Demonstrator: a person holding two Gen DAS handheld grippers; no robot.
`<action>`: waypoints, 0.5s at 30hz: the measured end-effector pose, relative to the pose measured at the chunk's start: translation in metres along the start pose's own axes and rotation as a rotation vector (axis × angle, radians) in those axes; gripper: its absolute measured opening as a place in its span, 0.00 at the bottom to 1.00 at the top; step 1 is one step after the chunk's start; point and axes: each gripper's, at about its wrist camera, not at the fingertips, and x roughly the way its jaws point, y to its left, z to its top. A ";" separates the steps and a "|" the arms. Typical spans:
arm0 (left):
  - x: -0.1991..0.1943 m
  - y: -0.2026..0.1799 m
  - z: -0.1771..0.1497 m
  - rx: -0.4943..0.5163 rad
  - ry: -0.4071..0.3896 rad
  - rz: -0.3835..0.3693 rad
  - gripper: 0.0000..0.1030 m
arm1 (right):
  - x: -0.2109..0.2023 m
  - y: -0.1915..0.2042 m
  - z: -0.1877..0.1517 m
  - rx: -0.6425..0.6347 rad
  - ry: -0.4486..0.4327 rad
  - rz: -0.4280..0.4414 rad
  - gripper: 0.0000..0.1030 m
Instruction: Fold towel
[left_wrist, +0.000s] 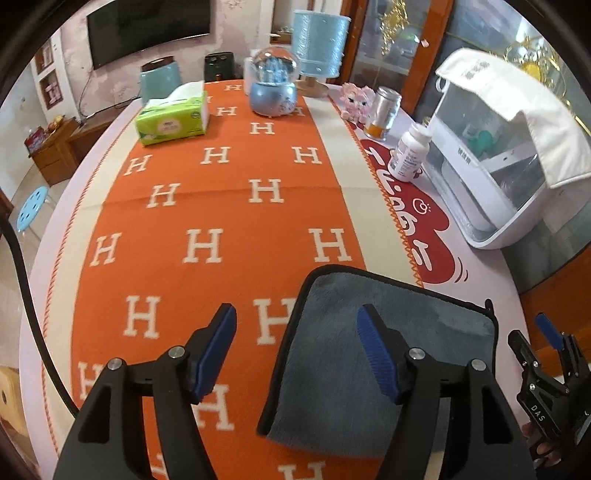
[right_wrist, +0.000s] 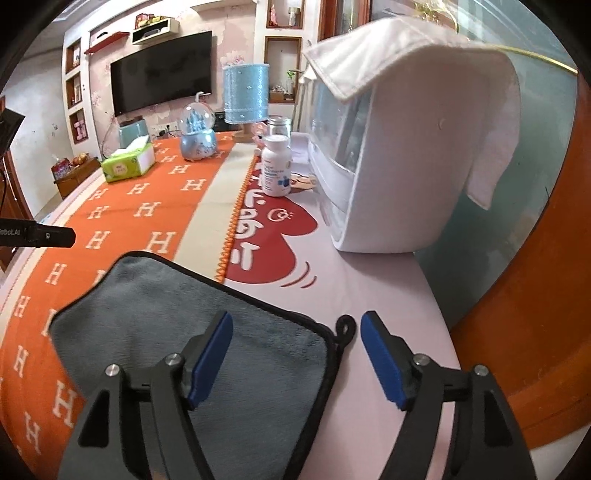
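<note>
A grey towel (left_wrist: 332, 354) with black edging lies folded and flat at the near edge of the orange H-patterned cloth (left_wrist: 229, 206). It also shows in the right wrist view (right_wrist: 147, 317), with a small hanging loop (right_wrist: 345, 325) at its right corner. My left gripper (left_wrist: 297, 336) is open and empty above the towel's left edge, its right finger over the towel. My right gripper (right_wrist: 295, 339) is open and empty, straddling the towel's right corner. The right gripper also shows in the left wrist view (left_wrist: 543, 343) beyond the towel's right edge.
On the table stand a green tissue pack (left_wrist: 173, 116), a blue snow globe (left_wrist: 273, 88), a blue lamp (left_wrist: 319, 44), a white pill bottle (left_wrist: 408, 153), a metal jar (left_wrist: 384, 110) and a white appliance (left_wrist: 491, 173) draped with white cloth at the right.
</note>
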 end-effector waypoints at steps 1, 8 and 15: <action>-0.006 0.003 -0.001 -0.004 -0.006 0.006 0.65 | -0.004 0.003 0.001 -0.002 -0.004 0.004 0.74; -0.055 0.029 -0.018 -0.033 -0.061 0.035 0.77 | -0.032 0.023 0.000 -0.003 -0.023 0.042 0.82; -0.101 0.051 -0.051 -0.043 -0.088 0.052 0.81 | -0.068 0.048 -0.009 -0.017 -0.039 0.069 0.87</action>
